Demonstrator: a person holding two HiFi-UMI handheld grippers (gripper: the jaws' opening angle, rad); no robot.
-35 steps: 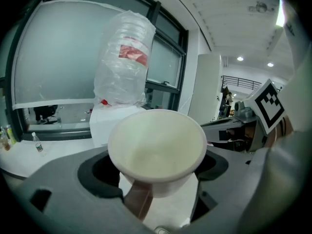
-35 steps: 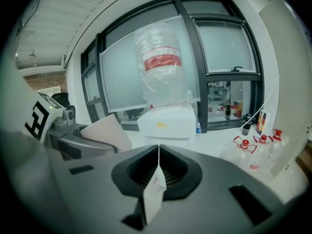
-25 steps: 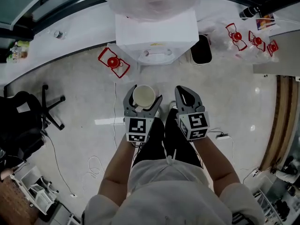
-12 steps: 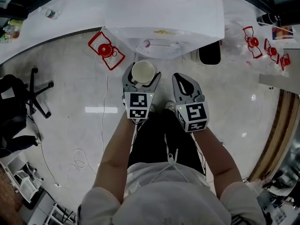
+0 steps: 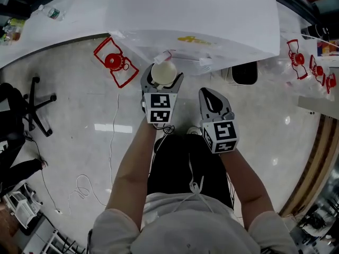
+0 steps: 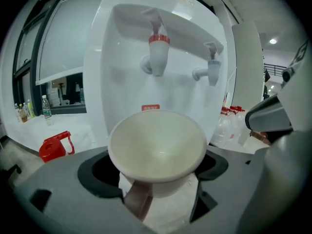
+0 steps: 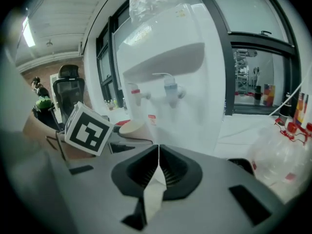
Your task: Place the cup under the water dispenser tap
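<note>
1. Water dispenser (image 5: 190,15): the biggest item, white, at your 12 o'clock, standing on the floor (image 5: 79,142). The head view gives you only its top and front lip.
2. Right tool (image 5: 213,100): at 3 o'clock of the left one, held back from the dispenser. Its own view shows the jaws fully together w/ nothing btwn them, so it's idle.
3. Left tool (image 5: 162,83): jaws closed on the cup's lower wall. The cup is upright and its rim flares above the jaws.
4. Cup (image 5: 163,72): at 12 o'clock of your left forearm, right at the dispenser's front edge.
5. Handling (my read): it looks thin-walled and light, prob. paper or plastic, so it'll dent if you squeeze. Keep hold low on the body, never on the rim, w/ light pressure. Expect more weight once it's filled.
6. Taps: you see them properly only in the left gripper view. The red tap (image 6: 158,52) is at 12 o'clock above the cup and the blue tap (image 6: 212,72) at 1 o'clock. That view also shows the cup's inside: cream and empty. The cup looks short of the red tap, so I'd judge it needs a push fwd and a set-down. Whatever ledge sits under the taps is hidden behind the cup.
7. Right gripper view extra: a side look. The cup is at 10 o'clock, just beside the left tool's marker cube (image 7: 90,129) and below both taps.
</note>
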